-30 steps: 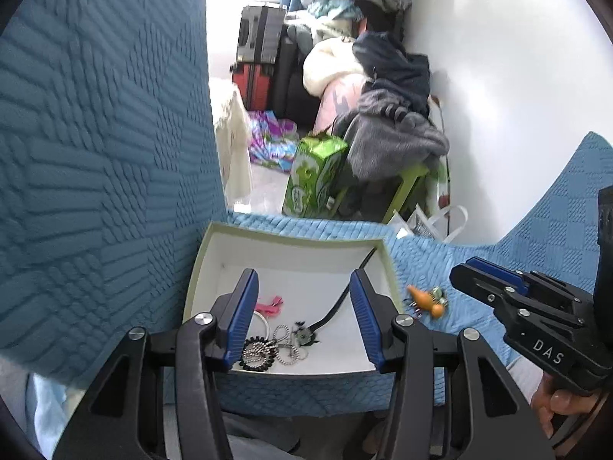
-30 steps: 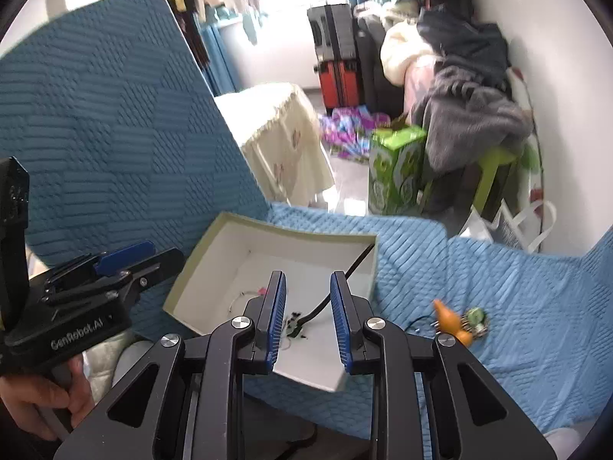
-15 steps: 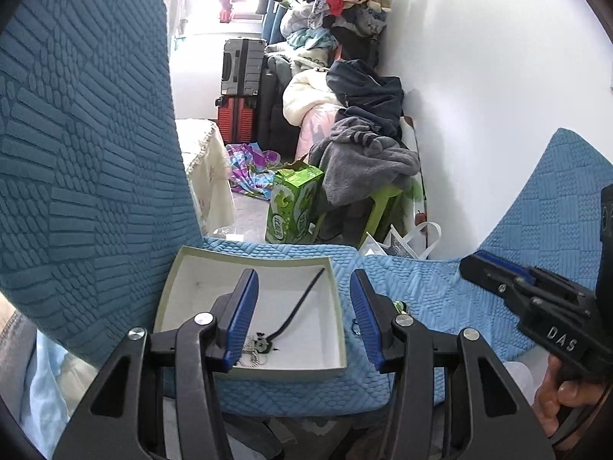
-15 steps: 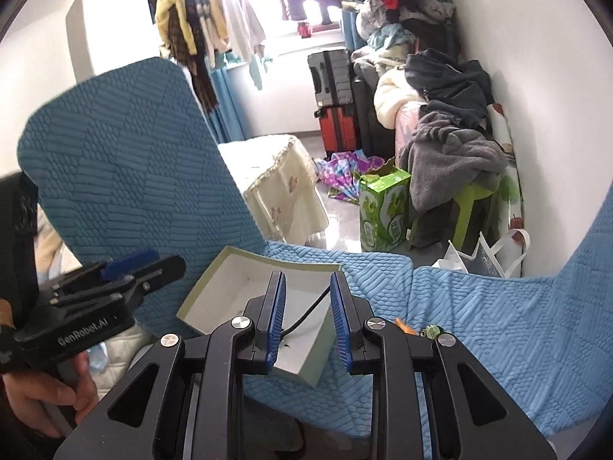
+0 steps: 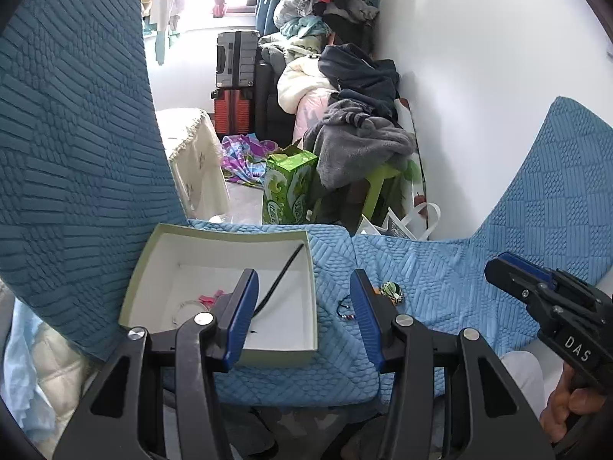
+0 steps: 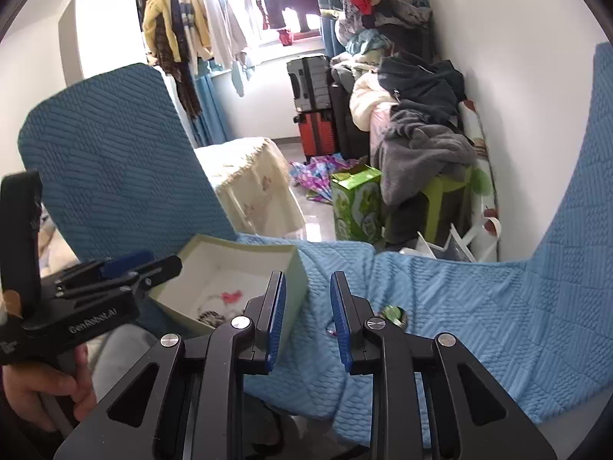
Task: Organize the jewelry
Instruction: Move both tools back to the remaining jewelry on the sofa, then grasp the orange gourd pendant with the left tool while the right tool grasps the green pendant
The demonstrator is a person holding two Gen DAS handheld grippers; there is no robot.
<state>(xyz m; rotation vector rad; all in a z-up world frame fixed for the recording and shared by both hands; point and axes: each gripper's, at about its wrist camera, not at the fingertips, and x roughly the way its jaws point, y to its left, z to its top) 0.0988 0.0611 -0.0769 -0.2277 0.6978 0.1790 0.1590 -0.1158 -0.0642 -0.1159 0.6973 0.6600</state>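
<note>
A shallow white box with a pale green rim (image 5: 312, 287) (image 6: 297, 280) sits on the blue quilted cover (image 5: 440, 276). In it lie a black cord (image 5: 281, 278), a pink piece (image 5: 208, 299) (image 6: 230, 296) and thin ring jewelry (image 5: 182, 306). A green charm (image 5: 391, 290) (image 6: 391, 312) and a small beaded piece (image 5: 345, 312) lie on the cover right of the box. My left gripper (image 5: 304, 306) is open and empty, held above the box's right edge. My right gripper (image 6: 307, 308) is open and empty, to the right of the box.
Blue quilted cushions rise at the left (image 5: 69, 153) and right (image 5: 555, 176). Beyond the cover's far edge stand a green carton (image 5: 287, 191), a clothes pile (image 5: 364, 115), suitcases (image 5: 233, 76) and a cloth-covered table (image 6: 253, 184).
Both grippers have pulled back and up from the box, so more of the room shows. The left gripper has shifted right, now over the box's right edge. Both stay open.
</note>
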